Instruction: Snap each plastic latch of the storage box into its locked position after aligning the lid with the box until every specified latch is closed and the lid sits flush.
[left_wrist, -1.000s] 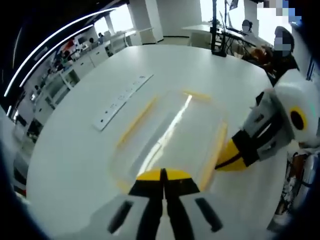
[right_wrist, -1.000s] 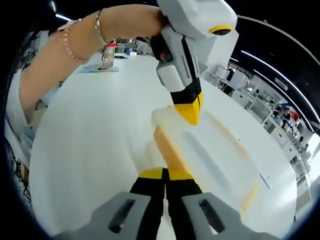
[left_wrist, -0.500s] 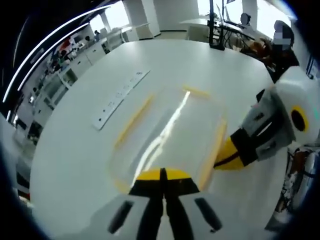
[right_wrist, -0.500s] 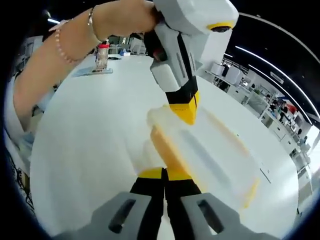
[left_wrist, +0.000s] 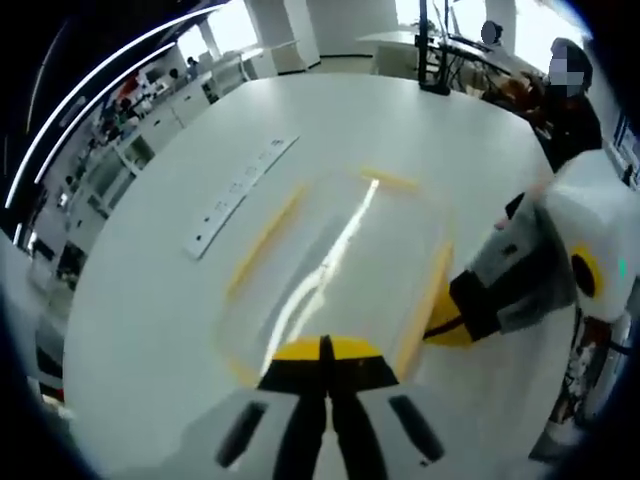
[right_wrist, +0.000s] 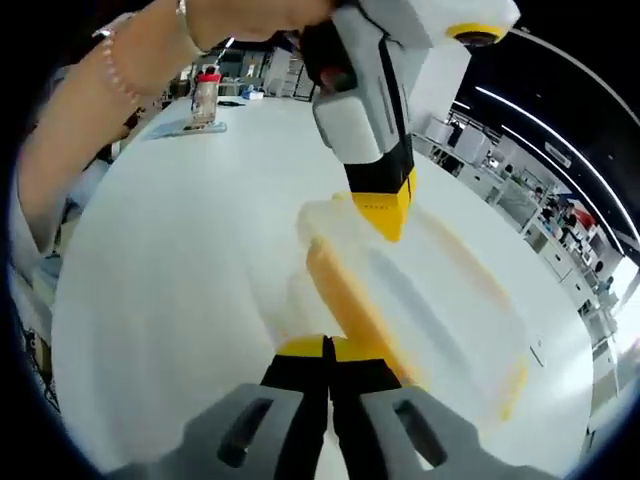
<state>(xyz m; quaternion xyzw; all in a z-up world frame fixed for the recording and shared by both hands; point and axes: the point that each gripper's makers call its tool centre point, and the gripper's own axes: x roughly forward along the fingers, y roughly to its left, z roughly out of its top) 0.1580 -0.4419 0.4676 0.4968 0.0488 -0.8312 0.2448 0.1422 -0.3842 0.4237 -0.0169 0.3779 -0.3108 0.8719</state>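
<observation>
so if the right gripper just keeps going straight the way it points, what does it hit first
Probably the long orange latch on the near side of the storage box, right beyond its closed fingers; contact itself can't be judged.

Bare table (left_wrist: 150, 300) flanks the storage box (left_wrist: 330, 270); a power strip (left_wrist: 240, 195), apparently, lies left.

the left gripper (left_wrist: 325, 350) has black jaws with yellow tips on a pale grey body with dark slots. the right gripper (right_wrist: 327, 352) is built alike. a thin beaded bracelet (right_wrist: 112, 75) circles the person's wrist.
</observation>
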